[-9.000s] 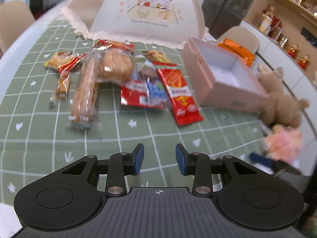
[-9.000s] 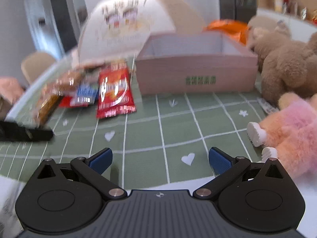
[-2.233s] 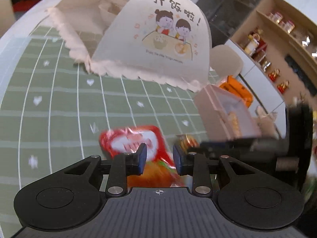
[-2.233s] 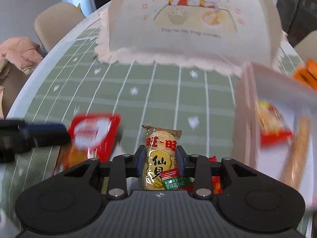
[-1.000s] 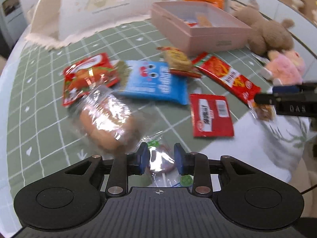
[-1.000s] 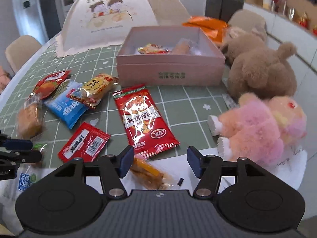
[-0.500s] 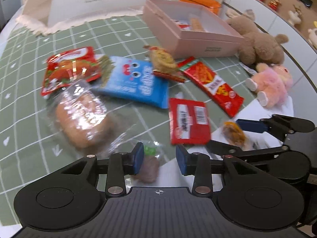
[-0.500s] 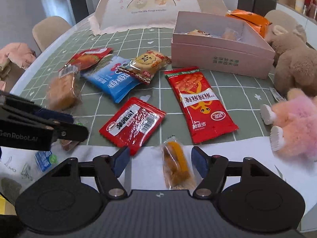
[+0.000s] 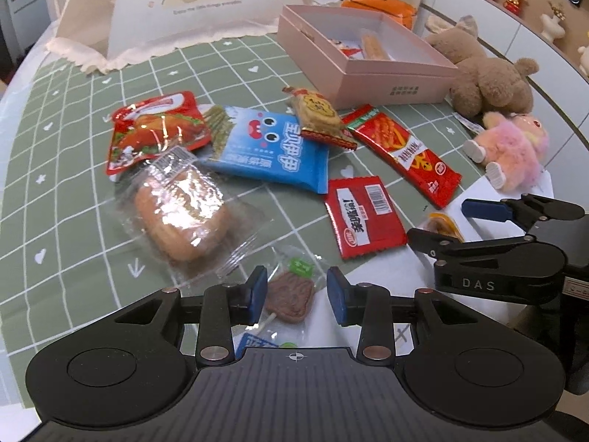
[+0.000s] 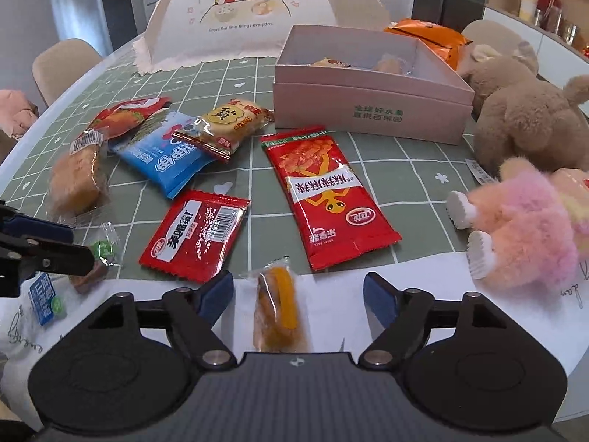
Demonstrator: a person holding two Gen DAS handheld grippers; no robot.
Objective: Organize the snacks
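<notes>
My left gripper [image 9: 296, 294] is open at the table's front edge. A brown lollipop in clear wrap [image 9: 291, 296] lies between its pads, untouched. In the right wrist view, my right gripper [image 10: 298, 296] has its jaws opening wide around a small orange snack stick [image 10: 278, 309] that lies loose on white paper. The pink box [image 9: 368, 73] stands at the back with a few snacks inside. Before it lie a long red packet [image 9: 401, 151], a small red packet [image 9: 362, 217], a blue packet [image 9: 268, 147], a rice cracker [image 9: 316, 114], wrapped bread [image 9: 180, 213] and a red chicken packet [image 9: 154, 129].
A white mesh food cover [image 9: 198, 7] stands at the back left. A brown teddy [image 9: 486, 77] and a pink plush [image 9: 515, 151] sit right of the box, with orange bags [image 9: 379, 3] behind it. White paper [image 10: 423, 276] covers the near edge.
Both grippers came from the box to the table's near edge. The left jaws widened off the lollipop. The right jaws spread further around the orange stick.
</notes>
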